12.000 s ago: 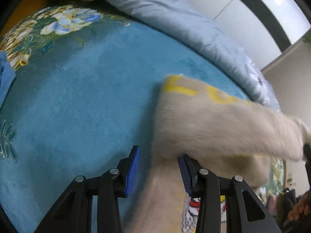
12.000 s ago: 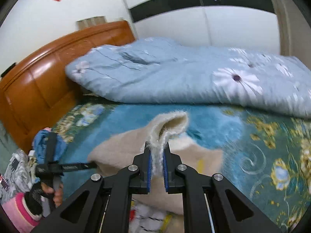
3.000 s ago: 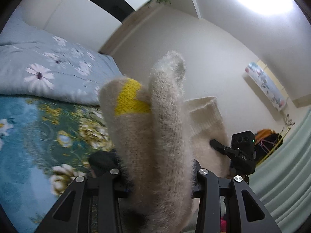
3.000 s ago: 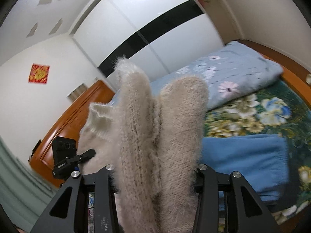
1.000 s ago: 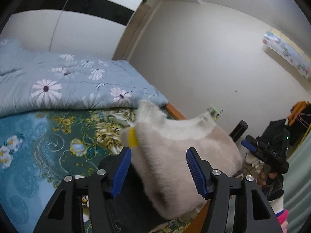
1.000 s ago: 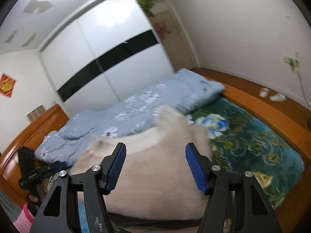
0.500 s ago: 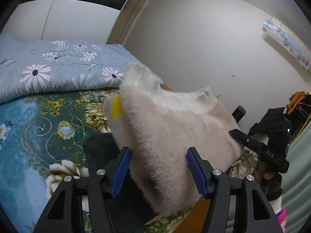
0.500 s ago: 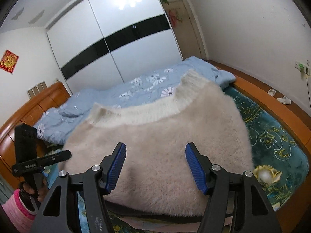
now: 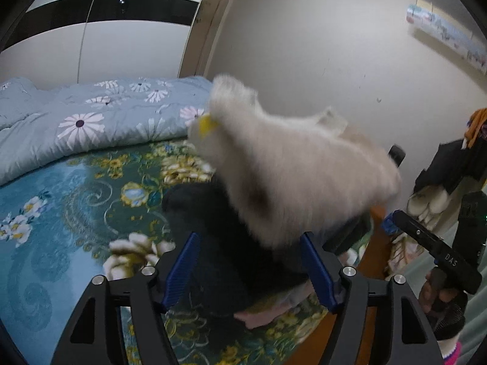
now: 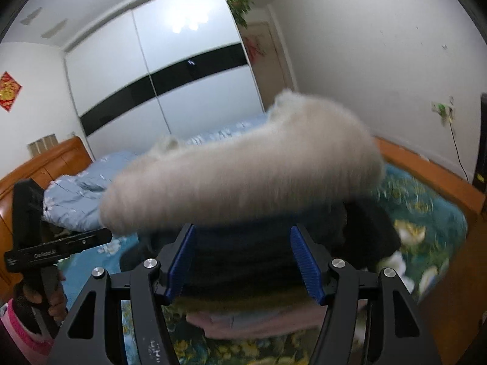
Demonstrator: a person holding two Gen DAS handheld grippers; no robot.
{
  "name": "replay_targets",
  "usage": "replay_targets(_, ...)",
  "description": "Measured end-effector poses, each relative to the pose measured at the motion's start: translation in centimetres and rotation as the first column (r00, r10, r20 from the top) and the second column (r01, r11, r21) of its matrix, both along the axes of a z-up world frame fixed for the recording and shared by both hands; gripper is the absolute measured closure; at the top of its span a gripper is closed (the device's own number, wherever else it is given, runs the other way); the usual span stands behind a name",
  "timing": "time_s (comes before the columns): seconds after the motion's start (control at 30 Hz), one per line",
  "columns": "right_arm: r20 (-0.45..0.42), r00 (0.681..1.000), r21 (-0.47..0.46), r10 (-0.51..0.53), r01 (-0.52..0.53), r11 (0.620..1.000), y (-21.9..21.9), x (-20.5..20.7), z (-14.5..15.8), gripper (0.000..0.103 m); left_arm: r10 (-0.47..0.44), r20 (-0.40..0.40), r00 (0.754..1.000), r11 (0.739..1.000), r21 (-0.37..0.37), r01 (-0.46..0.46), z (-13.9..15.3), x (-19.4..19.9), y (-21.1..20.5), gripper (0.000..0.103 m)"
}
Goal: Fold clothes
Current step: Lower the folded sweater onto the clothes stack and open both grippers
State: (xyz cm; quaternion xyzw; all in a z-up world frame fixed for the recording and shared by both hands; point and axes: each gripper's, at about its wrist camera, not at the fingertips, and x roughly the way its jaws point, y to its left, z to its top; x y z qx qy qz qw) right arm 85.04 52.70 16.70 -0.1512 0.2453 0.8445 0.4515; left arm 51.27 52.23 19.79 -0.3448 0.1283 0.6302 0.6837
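Observation:
A fluffy cream sweater, folded, with a yellow patch at its far edge, hangs blurred in the air above a pile of folded clothes: a dark garment on top and a pink one beneath. It also shows in the right wrist view, above the same pile. My left gripper is open and empty just short of the pile. My right gripper is open and empty, facing the pile from the other side. Nothing holds the sweater.
The pile sits near the corner of a bed with a teal floral sheet. A blue daisy quilt lies along the far side. The orange wooden bed frame borders the sheet. The other hand-held gripper shows in each view.
Both grippers stay open. The sweater, resting lower half a second ago, is now blurred and raised off the pile, showing the dark garment beneath it.

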Motion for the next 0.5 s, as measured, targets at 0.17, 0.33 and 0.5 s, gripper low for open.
replay_targets(0.17,0.029,0.999,-0.022,-0.027,0.028,0.999,-1.5,-1.4,-1.1,0.023,0.004,-0.025,1.000,0.999,-0.046,-0.005,-1.7,1.1,-0.9,0.020)
replay_targets(0.33,0.113,0.993,0.003,-0.038,0.038,0.999,-3.2,-3.3,-1.1,0.022,0.001,-0.040,0.999,0.999,-0.053,-0.004,-2.4,1.8,-1.6,0.016)
replay_targets(0.5,0.169,0.985,0.007,-0.024,0.023,1.000,-4.3,-4.5,-0.7,0.017,0.018,-0.090,0.996,0.998,-0.053,-0.022,-2.2,2.0,-2.2,0.000)
